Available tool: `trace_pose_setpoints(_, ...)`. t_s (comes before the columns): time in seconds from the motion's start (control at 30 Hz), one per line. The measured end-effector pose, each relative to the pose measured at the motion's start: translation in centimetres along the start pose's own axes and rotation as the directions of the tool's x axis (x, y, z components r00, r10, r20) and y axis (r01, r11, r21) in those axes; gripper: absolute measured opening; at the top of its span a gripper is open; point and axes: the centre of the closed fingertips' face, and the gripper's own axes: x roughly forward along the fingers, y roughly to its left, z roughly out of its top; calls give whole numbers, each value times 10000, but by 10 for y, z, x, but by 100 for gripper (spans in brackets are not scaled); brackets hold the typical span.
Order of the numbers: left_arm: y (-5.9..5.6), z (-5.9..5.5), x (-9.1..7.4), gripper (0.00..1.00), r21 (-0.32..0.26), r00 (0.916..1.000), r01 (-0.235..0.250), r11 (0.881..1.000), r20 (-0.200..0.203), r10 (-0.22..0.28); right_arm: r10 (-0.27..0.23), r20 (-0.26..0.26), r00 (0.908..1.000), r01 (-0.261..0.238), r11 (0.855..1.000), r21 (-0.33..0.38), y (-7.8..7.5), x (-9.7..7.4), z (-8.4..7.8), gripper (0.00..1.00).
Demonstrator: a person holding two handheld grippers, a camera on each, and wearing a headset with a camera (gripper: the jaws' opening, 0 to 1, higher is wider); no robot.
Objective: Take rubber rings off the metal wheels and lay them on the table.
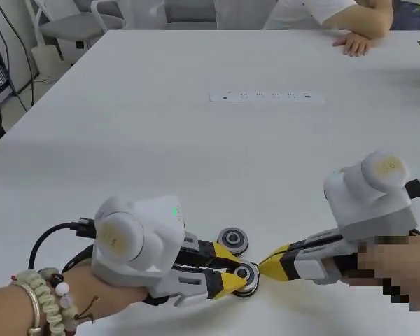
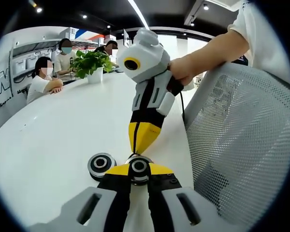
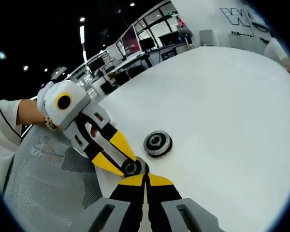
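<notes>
Left hand-held gripper [image 1: 236, 270] clamps a metal wheel [image 1: 248, 274]. The right hand-held gripper [image 1: 267, 264], jaws pinched together, touches its rim. Second wheel [image 1: 232, 239] sits just beyond it, with the surface [image 1: 196, 140] open farther on.

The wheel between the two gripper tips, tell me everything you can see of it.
The wheel is small and round, with a shiny metal hub and a black rubber ring around its rim. It lies flat on the white table, near the person's edge. The left gripper clamps it; the right gripper, jaws together, touches its other side. A second wheel lies close beside it.
</notes>
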Motion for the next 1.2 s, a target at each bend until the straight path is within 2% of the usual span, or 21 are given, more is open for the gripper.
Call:
trace_pose_setpoints(0.07, 0, 0, 0, 7, 6, 10000, 7, 10000, -8, -7, 63, 22, 10000, -64, 9999, 154, 3, 0, 2, 0)
trace_pose_setpoints(0.1, 0, 0, 0, 7, 12, 10000, 6, 10000, -1, -6, 236, 11, 9997, -236, 9986, 470, 6, 0, 2, 0)
trace_pose_setpoints(0.13, 0, 0, 0, 7, 9, 10000, 17, 10000, 3, -17, 120, -85, 9999, -114, 9976, 676, 5, 0, 0, 0)
trace_pose_setpoints(0.17, -1, 0, 0, 7, 28, 10000, 68, 10000, 9, -68, 252, -149, 9996, -234, 9932, 1136, 9, -1, -2, 0)
trace_pose_setpoints(0.2, -2, 0, 0, 7, 61, 9999, 125, 9999, 13, -125, 195, -288, 9994, -151, 9894, 1445, 8, -1, -4, 0)
trace_pose_setpoints(0.23, -3, 1, 0, 7, 91, 9999, 137, 9999, 19, -137, 80, -384, 9992, -17, 9869, 1614, 7, -1, -6, 0)
trace_pose_setpoints(0.37, -4, 1, 0, 7, 143, 9999, 157, 9998, -6, -157, 72, -355, 9993, 5, 9770, 2131, 6, -1, -5, 0)
trace_pose_setpoints(0.4, -4, 1, 0, 7, 127, 9999, 153, 9998, 8, -153, 9, -373, 9993, 91, 9635, 2674, 8, -1, -5, 0)
trace_pose_setpoints(0.5, -4, 1, 0, 7, 132, 9999, 152, 9998, -1, -152, 79, -293, 9995, 16, 9501, 3121, 8, -1, -6, 0)
trace_pose_setpoints(0.57, -4, 1, 0, 7, 130, 9999, 155, 9998, 1, -155, 147, -229, 9996, -64, 9451, 3267, 8, 0, -6, 0)
trace_pose_setpoints(0.8, -5, 1, 1, 7, 155, 9998, 197, 9997, 1, -197, 211, -284, 9994, -109, 9483, 3173, 11, 0, -6, 0)
trace_pose_setpoints(0.97, -4, 1, 1, 7, 126, 9998, 209, 9997, 54, -209, 448, -48, 9990, -400, 9303, 3647, 12, -1, -6, 0)
trace_pose_setpoints(1.2, -4, 1, 2, 7, 124, 9998, 204, 9997, -8, -204, 459, 19, 9989, -431, 9227, 3831, 13, -1, -4, 0)
